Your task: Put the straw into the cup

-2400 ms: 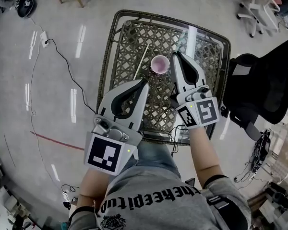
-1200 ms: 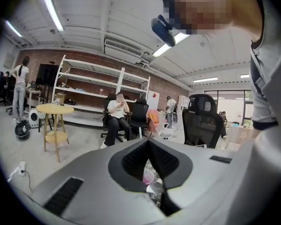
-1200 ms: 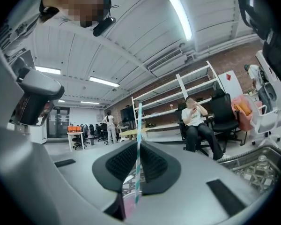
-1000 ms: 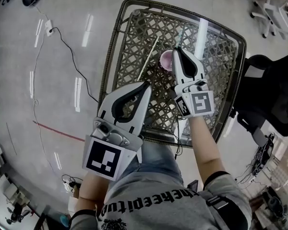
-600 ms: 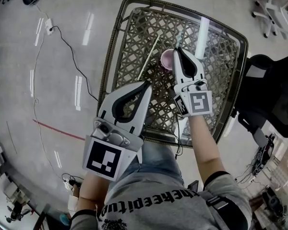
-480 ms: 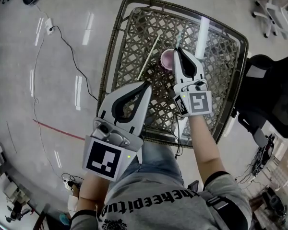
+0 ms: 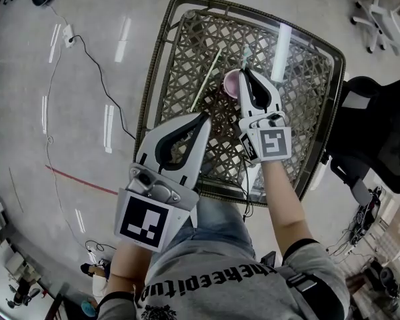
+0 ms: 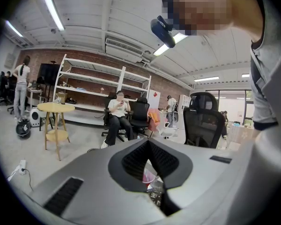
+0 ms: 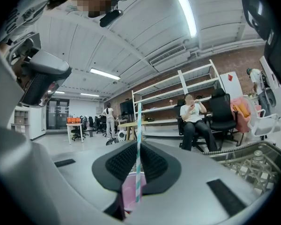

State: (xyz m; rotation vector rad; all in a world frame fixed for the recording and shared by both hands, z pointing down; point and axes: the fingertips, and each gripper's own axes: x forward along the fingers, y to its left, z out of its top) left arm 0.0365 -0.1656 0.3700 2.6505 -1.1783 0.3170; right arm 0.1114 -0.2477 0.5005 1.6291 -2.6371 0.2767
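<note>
Surface: woven lattice top with a dark rim, standing on a pale grey floor.
Chair: black office chair, just beside the surface's right edge.
Cable: thin and black, trailing over the floor left of the surface.
Left tongs: over the near part of the surface, pointing toward the cup but apart from it. In the left gripper view the tips meet with nothing between them; a bit of the pink cup shows through the gap below the tips.
Right tongs: tips at the cup's right rim. In the right gripper view they are clamped on the straw.
Cup: pink, upright, near the middle of the surface, open mouth up.
Straw: teal and white stripes, held upright in the right tongs. Its lower end overlaps the cup; cannot tell if it is inside.
Pale stick: long and thin, lying flat on the lattice left of the cup, not touching it.
</note>
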